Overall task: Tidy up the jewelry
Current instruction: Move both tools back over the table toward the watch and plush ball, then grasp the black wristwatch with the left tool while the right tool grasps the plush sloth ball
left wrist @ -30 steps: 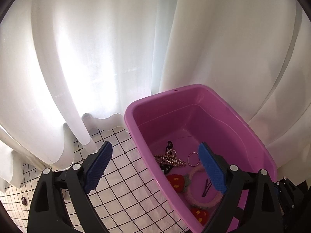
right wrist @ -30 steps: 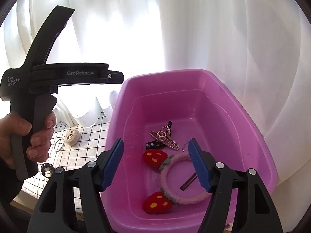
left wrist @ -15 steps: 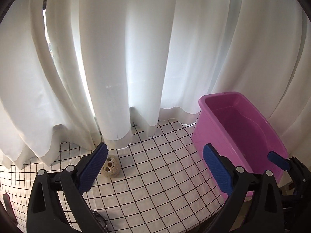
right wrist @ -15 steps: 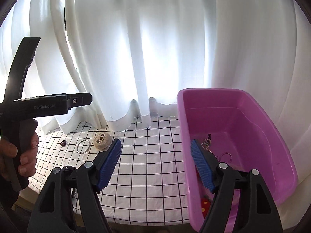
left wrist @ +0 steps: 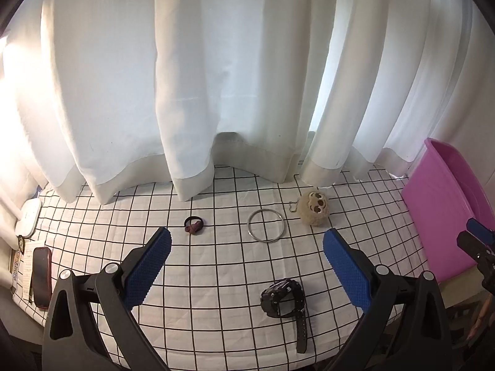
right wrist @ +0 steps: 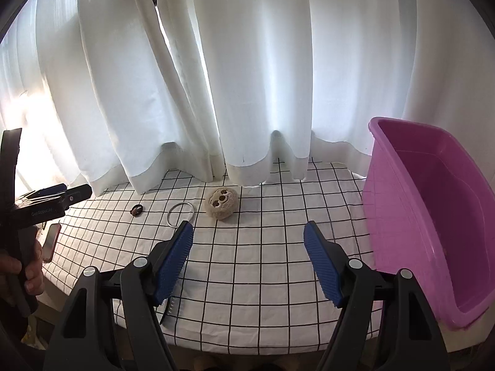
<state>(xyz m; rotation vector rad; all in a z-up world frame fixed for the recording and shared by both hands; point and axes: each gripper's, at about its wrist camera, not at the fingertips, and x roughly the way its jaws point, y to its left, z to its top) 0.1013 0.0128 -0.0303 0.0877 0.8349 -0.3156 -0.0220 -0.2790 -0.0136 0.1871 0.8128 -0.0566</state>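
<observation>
Loose pieces lie on the checked tablecloth: a dark hair tie [left wrist: 193, 225], a thin metal bangle [left wrist: 266, 225], a beige plush sloth charm [left wrist: 314, 208] and a black watch [left wrist: 283, 301]. My left gripper [left wrist: 247, 241] hangs open above the cloth, with the watch just below the gap and nothing between its pads. My right gripper [right wrist: 249, 235] is also open and empty, hovering nearer the pink bin [right wrist: 417, 216]. The right wrist view shows the sloth charm [right wrist: 222, 202], the bangle [right wrist: 181, 213] and the hair tie [right wrist: 136, 210] beyond its left finger.
White curtains hang along the back of the table. A red-cased phone [left wrist: 41, 273] and a white flat object [left wrist: 27, 218] lie at the far left. A hand [right wrist: 27, 272] holds the left gripper's handle. The pink bin [left wrist: 439, 213] stands at the table's right end.
Both grippers have swung left, away from over the pink bin, which now sits at the right edge. The watch, bangle, hair tie and sloth charm have come into view.
</observation>
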